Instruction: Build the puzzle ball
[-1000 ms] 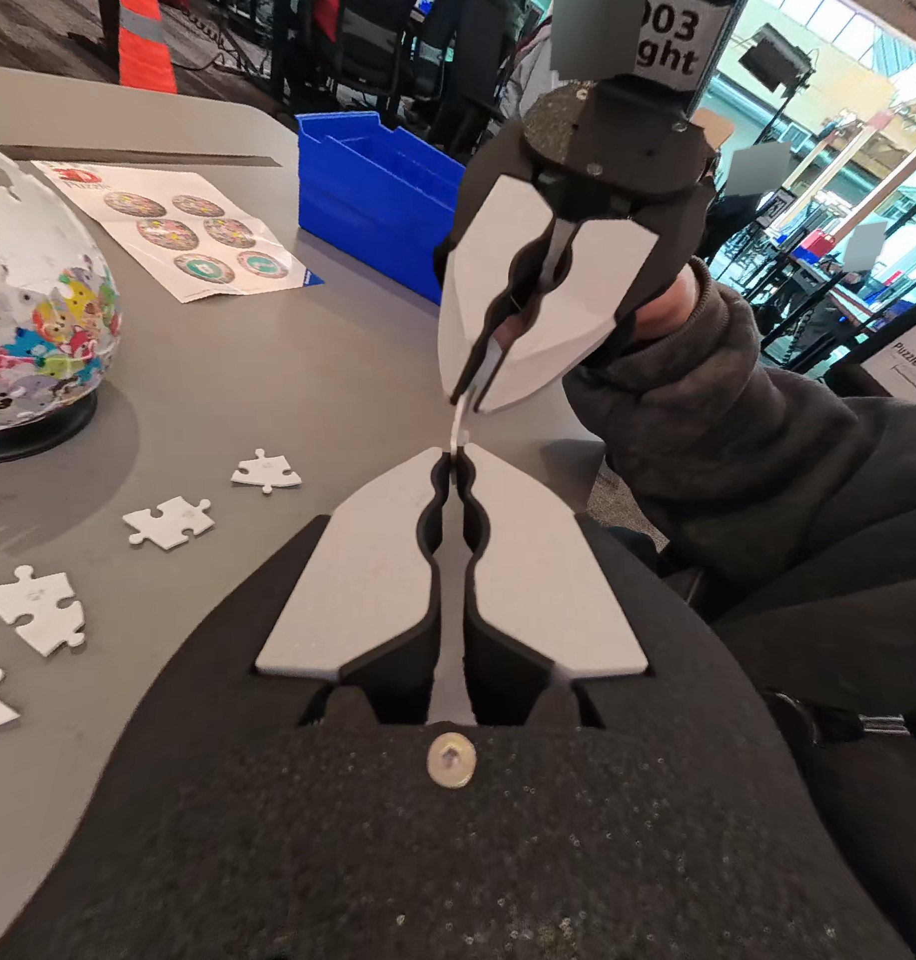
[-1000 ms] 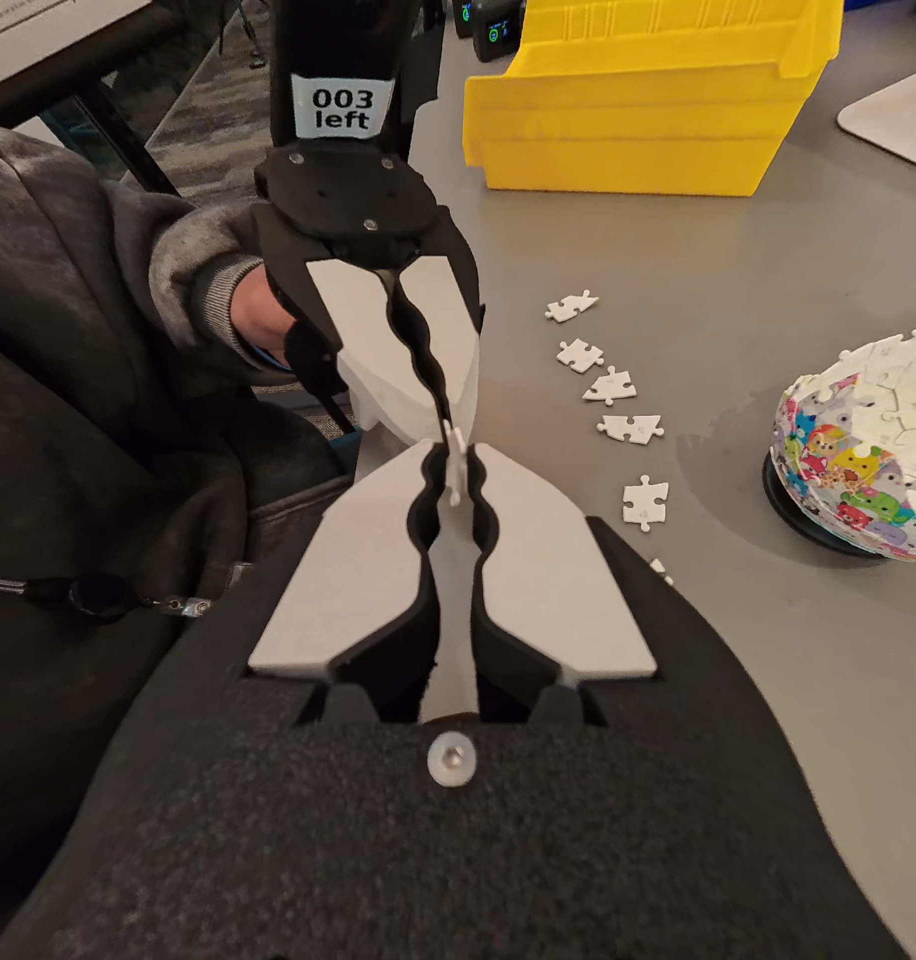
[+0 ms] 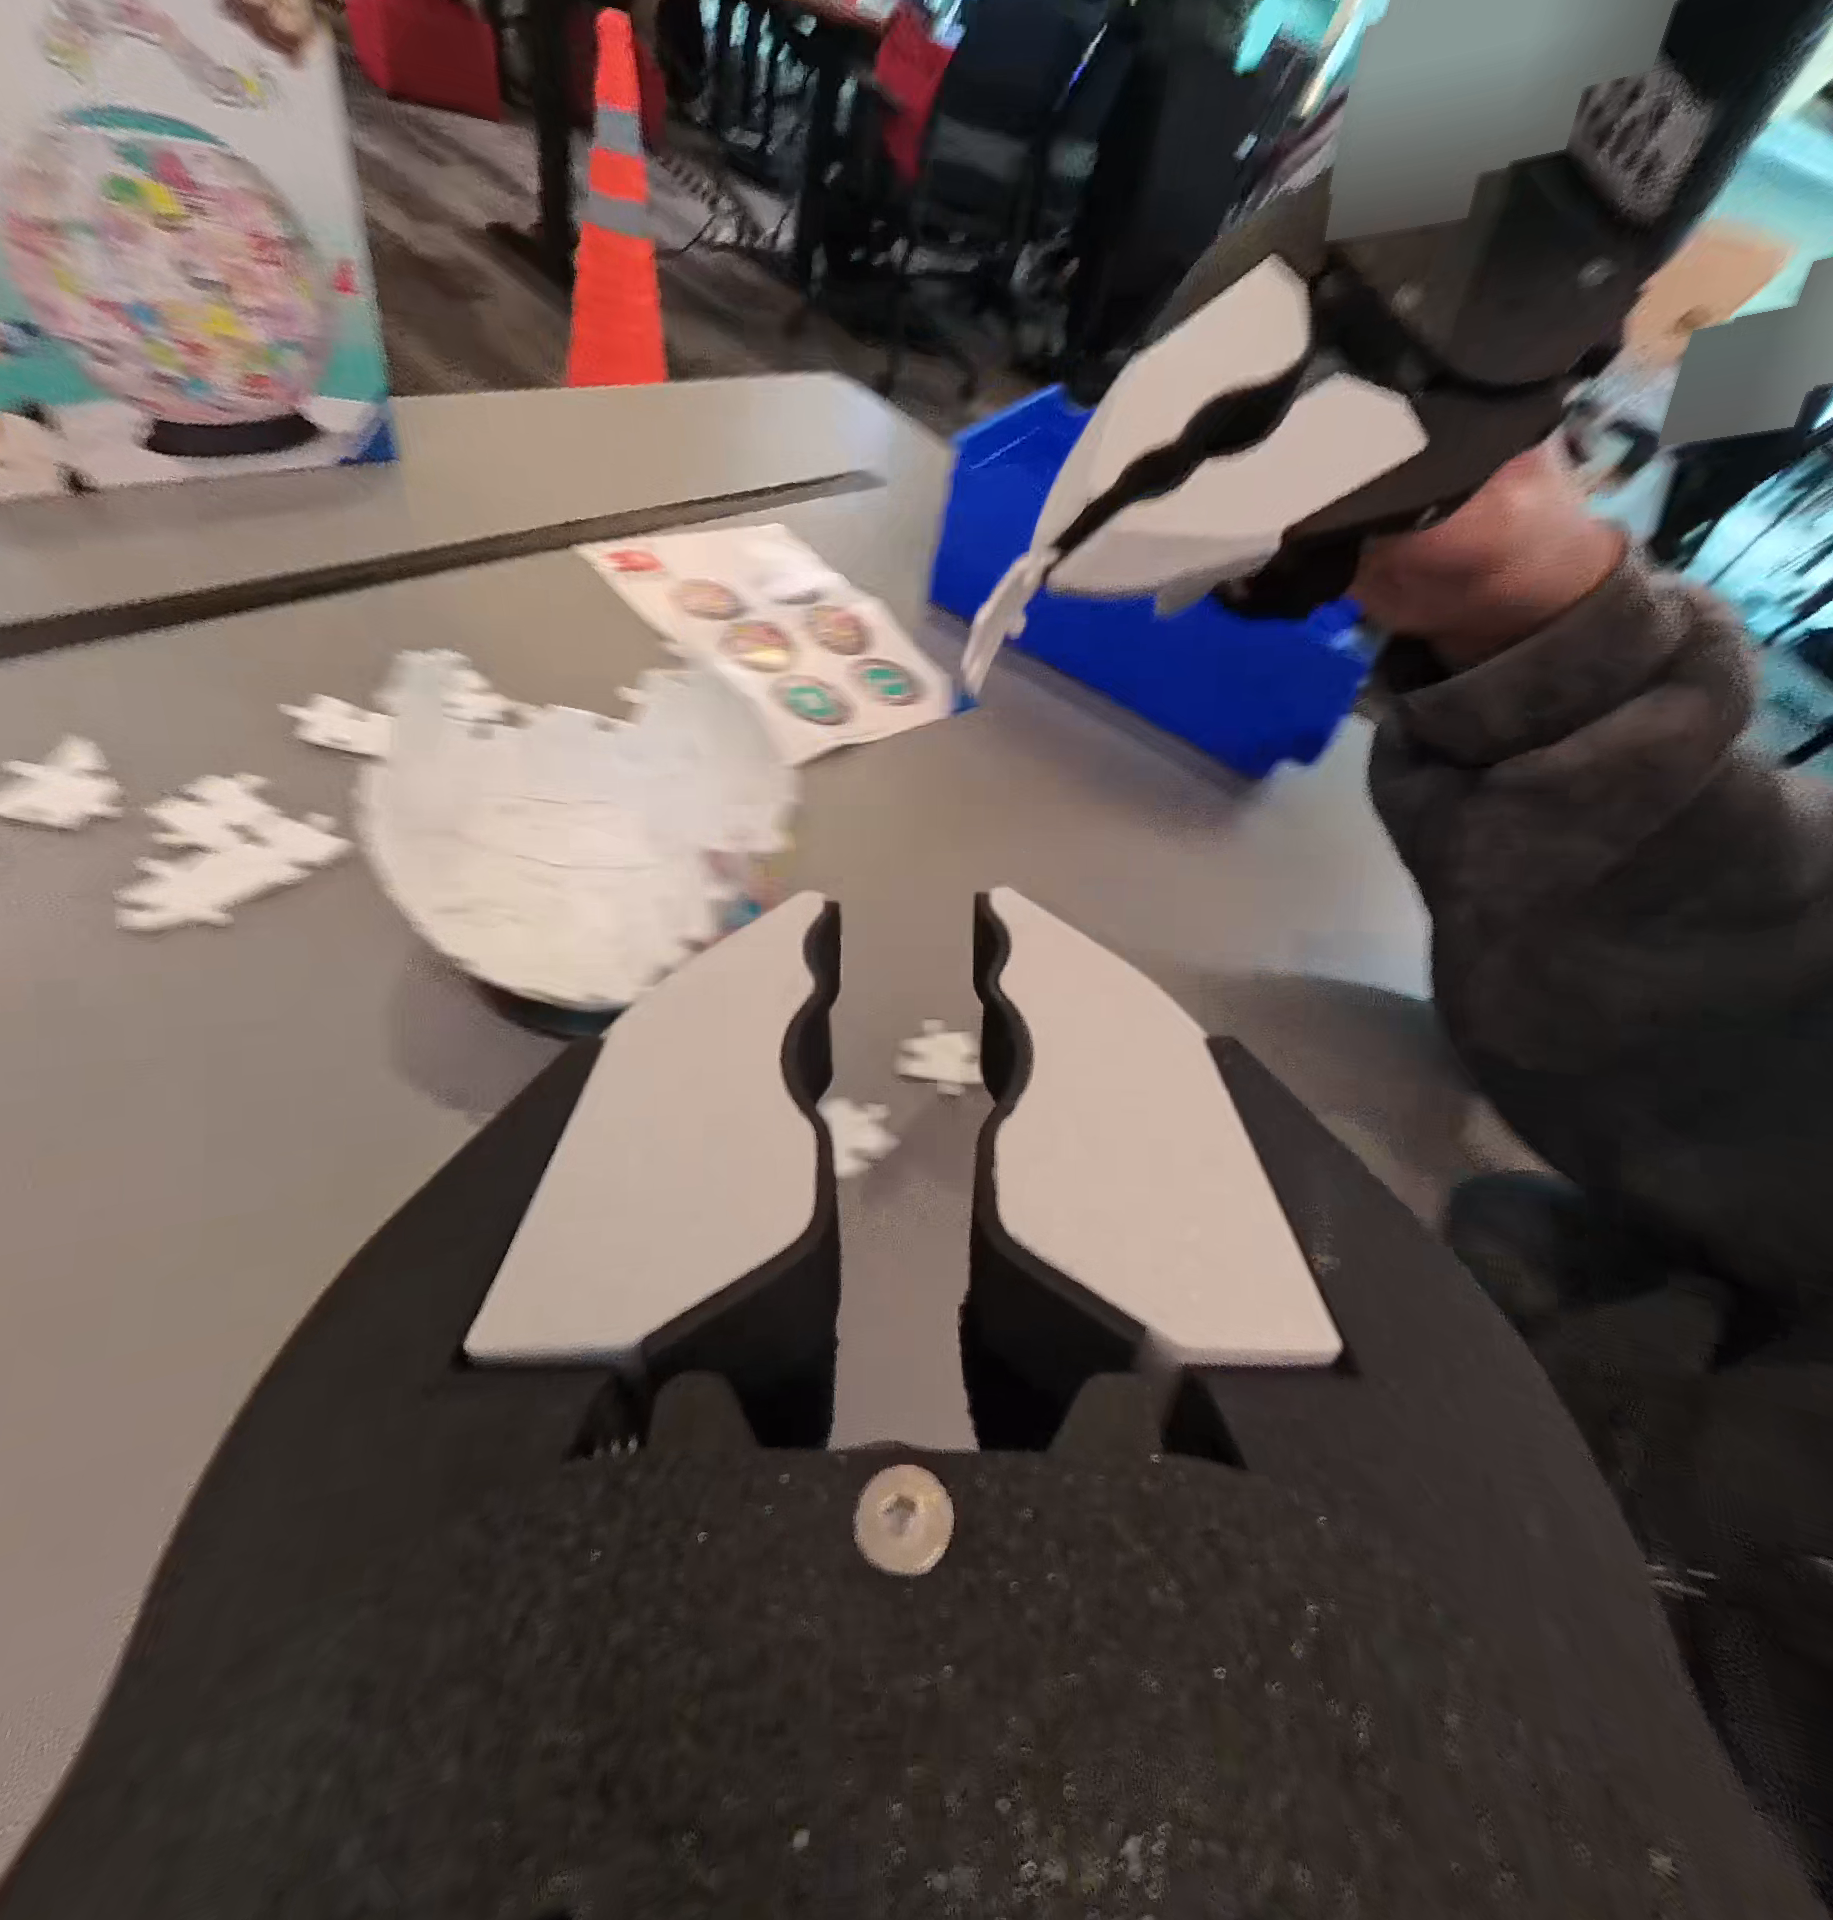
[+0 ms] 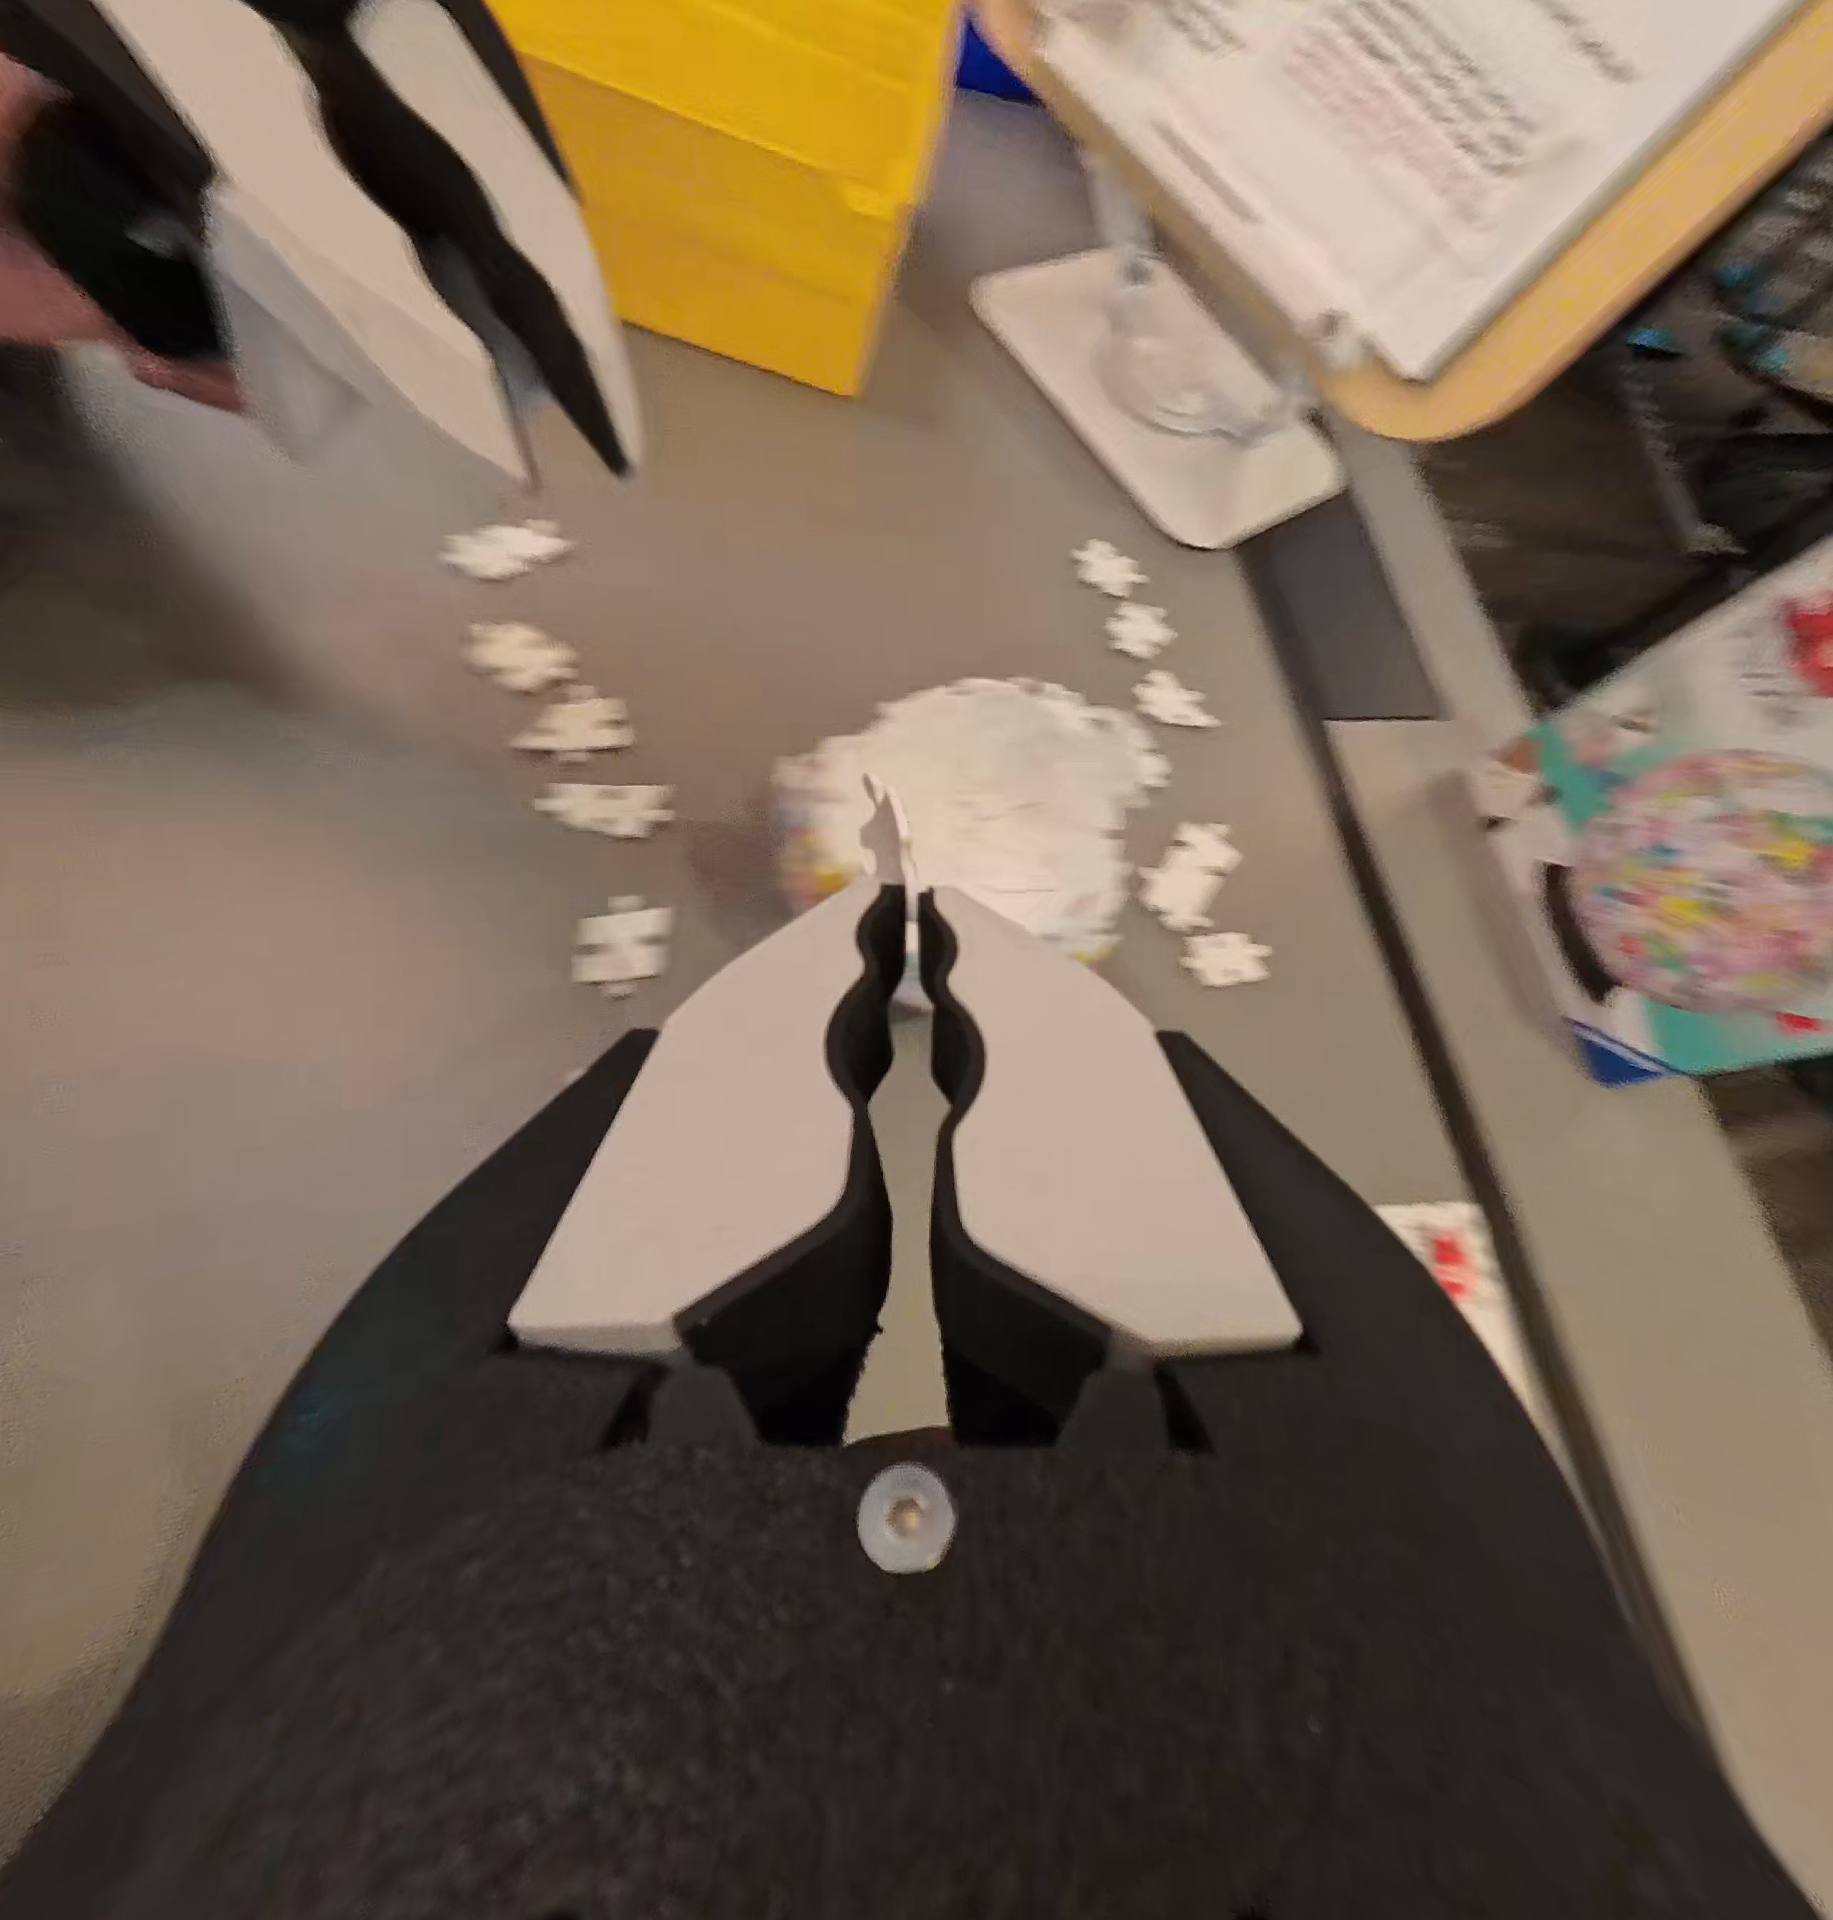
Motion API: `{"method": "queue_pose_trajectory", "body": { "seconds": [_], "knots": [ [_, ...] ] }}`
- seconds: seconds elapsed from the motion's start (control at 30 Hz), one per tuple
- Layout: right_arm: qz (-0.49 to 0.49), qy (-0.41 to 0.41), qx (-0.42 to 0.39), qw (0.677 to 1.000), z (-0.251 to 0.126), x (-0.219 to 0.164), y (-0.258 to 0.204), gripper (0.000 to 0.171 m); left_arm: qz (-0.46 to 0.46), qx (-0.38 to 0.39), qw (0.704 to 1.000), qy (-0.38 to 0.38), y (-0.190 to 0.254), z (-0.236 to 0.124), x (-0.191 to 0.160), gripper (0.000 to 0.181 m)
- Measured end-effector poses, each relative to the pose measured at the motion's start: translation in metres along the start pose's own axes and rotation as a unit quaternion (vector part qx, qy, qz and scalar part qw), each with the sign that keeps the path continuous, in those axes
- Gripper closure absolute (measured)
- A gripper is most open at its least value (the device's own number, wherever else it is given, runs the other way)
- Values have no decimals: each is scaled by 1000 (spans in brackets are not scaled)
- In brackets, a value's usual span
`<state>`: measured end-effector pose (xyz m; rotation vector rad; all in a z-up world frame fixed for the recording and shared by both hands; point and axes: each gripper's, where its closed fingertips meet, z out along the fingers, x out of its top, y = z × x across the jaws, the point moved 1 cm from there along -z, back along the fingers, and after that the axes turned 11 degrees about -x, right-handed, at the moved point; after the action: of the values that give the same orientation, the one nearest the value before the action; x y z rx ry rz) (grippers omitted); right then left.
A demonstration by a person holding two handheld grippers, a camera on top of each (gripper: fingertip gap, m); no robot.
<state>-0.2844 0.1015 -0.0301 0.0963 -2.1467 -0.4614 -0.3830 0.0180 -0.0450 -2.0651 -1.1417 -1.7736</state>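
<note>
Handover of piece is complete since 1 s ago: both grippers then met nose to nose on one piece over the table edge; now they are well apart.

Grey table (image 3: 1047, 831): unchanged layout, views blurred by motion.

Half-built puzzle ball, white inside w/ coloured print outside, on dark round stand (image 3: 569, 842): sits mid-table, open side up, rim jagged. Approx half done by my judgement.

Left gripper, black body w/ grey wavy fingers (image 3: 907, 914): jaws now parted, nothing between them; it was closed on the piece 1 s ago. It points toward the ball.

Right gripper, same build (image 4: 904, 899): jaws together at tips, clamped on the piece; now aimed at the ball, lifted above the table.

Loose white flat puzzle pieces (image 4: 621, 940): scattered round the ball on both sides, none moved as far as blur allows.

Held white puzzle piece (image 4: 888, 831): edge-on, upright at right gripper's tips, not yet touching the ball.

Meaning: regrip done; next step, in my view, is seating this piece into the rim.
</note>
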Motion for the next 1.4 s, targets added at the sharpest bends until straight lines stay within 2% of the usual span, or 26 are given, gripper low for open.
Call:
{"method": "queue_pose_trajectory", "body": {
  "seconds": [0.1, 0.23, 0.33, 0.53, 0.73, 0.8, 0.97, 1.2, 1.4],
  "knots": [
    [8, -16, -10, 1000, 39, -2, 41, 169, 49, 56, 994, -78, -60, 10, 18, 153],
    [3, -43, 26, 999, 84, -2, 64, 169, 107, 64, 974, -190, -109, 43, 27, 140],
    [-15, -99, 70, 993, 107, -16, 65, 169, 142, 55, 961, -229, -136, 66, 30, 138],
    [-13, -146, 101, 984, 140, -37, 62, 169, 133, -20, 956, -262, -161, 92, 11, 130],
    [4, -173, 92, 981, 148, -50, 55, 169, 153, -31, 941, -299, -171, 110, -5, 130],
    [3, -169, 87, 982, 149, -49, 55, 169, 156, -43, 939, -302, -168, 115, -5, 137],
    [18, -141, 100, 985, 143, -49, 58, 169, 158, -52, 937, -309, -166, 112, -4, 140],
    [42, -85, 108, 990, 124, -28, 68, 169, 181, -50, 939, -290, -159, 107, 9, 145],
    [72, -23, 137, 988, 114, -4, 65, 169, 183, -91, 947, -248, -138, 106, 24, 157]
  ]
}}
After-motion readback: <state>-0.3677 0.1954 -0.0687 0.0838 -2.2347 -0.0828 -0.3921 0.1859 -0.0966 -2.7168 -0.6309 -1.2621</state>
